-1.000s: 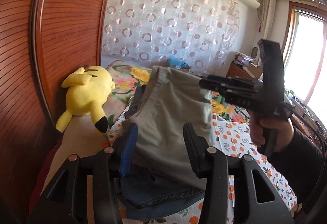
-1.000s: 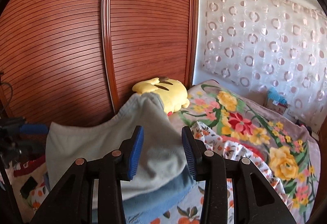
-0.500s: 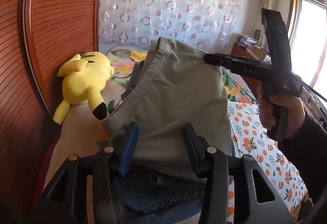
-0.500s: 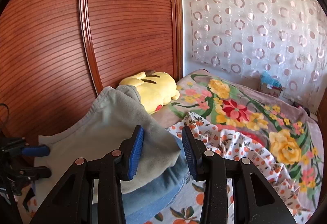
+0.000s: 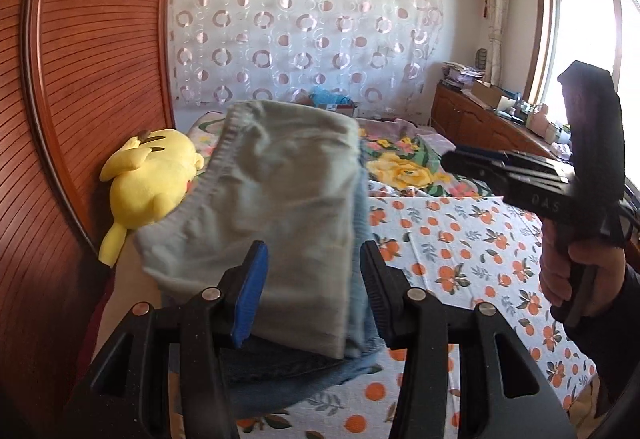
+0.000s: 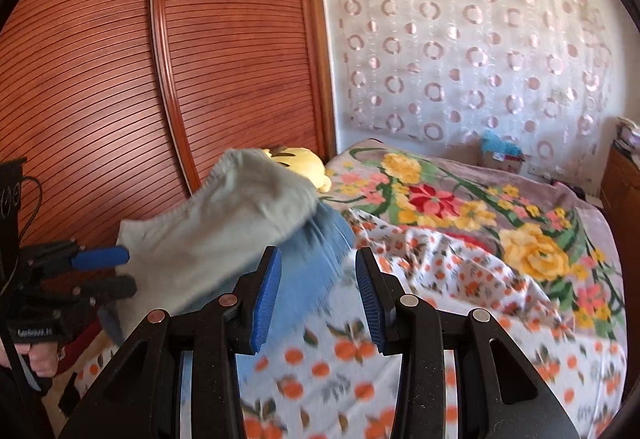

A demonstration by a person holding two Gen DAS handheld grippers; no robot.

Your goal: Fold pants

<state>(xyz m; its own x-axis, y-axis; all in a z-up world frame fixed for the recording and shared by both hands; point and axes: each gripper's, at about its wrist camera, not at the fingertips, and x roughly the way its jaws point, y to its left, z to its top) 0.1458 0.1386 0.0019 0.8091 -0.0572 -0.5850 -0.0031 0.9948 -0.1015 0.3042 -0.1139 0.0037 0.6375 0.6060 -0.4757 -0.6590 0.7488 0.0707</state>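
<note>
Grey-green pants lie folded in a raised heap on top of blue jeans on the bed; both also show in the right wrist view, the pants over the jeans. My left gripper is open, its fingers either side of the pile's near edge. My right gripper is open and empty, just short of the jeans. The right gripper also shows in the left wrist view, held to the right of the pile.
A yellow plush toy lies by the wooden wardrobe door at the left. An orange-print sheet and a floral blanket cover the bed. A wooden cabinet stands below the window.
The grey pants have dropped lower onto the jeans. My right gripper has drawn back to the right, away from the pile. Both views have swung toward the bed.
</note>
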